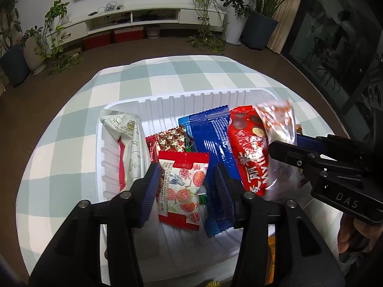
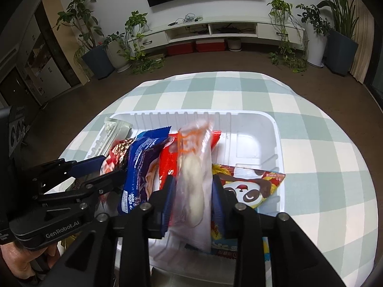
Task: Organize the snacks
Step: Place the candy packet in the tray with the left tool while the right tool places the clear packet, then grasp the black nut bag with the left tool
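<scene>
Left jaws [image 1: 186,186] apart, astride red-white packet [image 1: 182,186] | right jaws [image 2: 192,199] apart, flanking clear pouch [image 2: 194,181] | tray [image 1: 167,98]

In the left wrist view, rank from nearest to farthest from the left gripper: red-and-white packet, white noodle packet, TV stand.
1. Red-and-white packet: in the tray between the left gripper's fingers.
2. White noodle packet: at the tray's left end, farther back.
3. TV stand: against the far wall, beyond the table.
</scene>
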